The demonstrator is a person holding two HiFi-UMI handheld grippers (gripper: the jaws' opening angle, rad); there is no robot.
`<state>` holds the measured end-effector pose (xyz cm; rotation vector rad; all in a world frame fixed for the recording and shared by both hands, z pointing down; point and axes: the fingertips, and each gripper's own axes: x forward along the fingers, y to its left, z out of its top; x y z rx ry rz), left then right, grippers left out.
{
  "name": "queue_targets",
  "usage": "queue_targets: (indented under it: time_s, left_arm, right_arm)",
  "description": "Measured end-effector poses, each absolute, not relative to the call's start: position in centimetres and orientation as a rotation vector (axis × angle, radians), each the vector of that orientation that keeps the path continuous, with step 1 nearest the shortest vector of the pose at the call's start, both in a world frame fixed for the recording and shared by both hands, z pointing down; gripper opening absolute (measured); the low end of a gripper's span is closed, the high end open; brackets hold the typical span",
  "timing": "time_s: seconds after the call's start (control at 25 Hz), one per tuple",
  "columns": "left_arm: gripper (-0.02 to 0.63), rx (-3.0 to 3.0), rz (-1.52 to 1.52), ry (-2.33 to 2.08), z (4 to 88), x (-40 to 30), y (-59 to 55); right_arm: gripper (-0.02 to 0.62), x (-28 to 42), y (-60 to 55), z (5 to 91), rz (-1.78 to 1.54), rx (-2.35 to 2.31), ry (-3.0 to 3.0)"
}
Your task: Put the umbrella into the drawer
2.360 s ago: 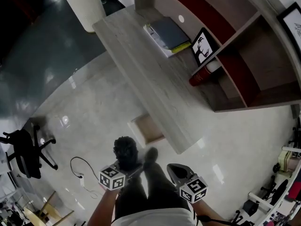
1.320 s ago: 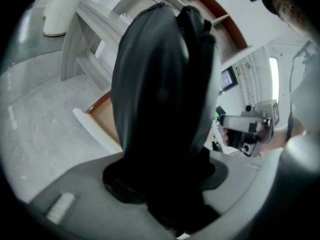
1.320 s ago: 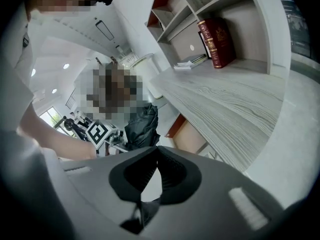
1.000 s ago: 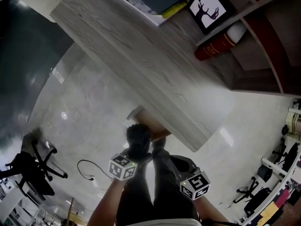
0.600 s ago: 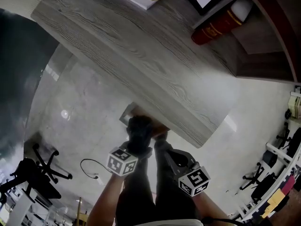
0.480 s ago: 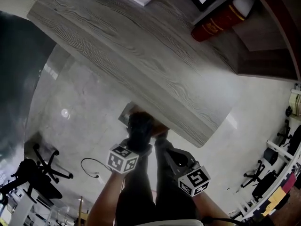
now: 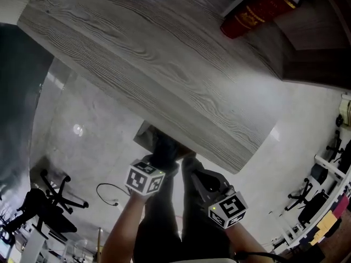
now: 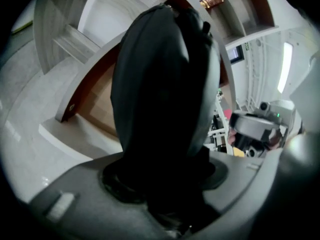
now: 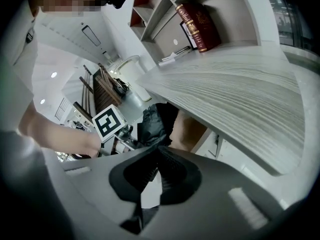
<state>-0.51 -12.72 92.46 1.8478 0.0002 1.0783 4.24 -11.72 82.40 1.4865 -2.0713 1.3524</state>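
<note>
No text can be read with certainty. The red book [image 9: 198, 28] has gold lettering on its spine, but it is too small and too blurred to read. The marker cubes [image 7: 145, 178] show only black-and-white square patterns, no letters.

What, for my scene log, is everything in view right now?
desk: one, grey wood grain, across the head view
shelf unit: one, brown, at the desk's back
book: one, red, in the shelf unit
drawer: one, pale front, open under the desk's near edge
umbrella: one, black, folded, at the drawer
chair: one, black, on the floor at lower left
cable: one, dark, on the floor near the chair
left gripper: one, grey, fingers shut on the umbrella
right gripper: one, grey, fingers shut and empty, beside the left gripper
</note>
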Motion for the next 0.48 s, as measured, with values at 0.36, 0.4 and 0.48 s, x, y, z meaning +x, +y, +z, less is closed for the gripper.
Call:
queue_targets:
  time_s: [0.36,0.4,0.48]
  left_arm:
    - [0.244,1.838,1.249,-0.062,95.2,0.7,-14.9]
    - [0.244,1.843,1.258,-0.080,95.5,0.8,-15.2]
    - [0.244,1.855,1.276,-0.123,95.9,1.1,-15.4]
  right_arm:
    - [0.006,3.9,-12.2,83.8,1.383,1.488,-2.073]
    - [0.006,3.9,-12.3,83.9,1.387,1.486,-2.074]
    - [0.006,3.9,-12.4,84.1,1.393,1.480,-2.075]
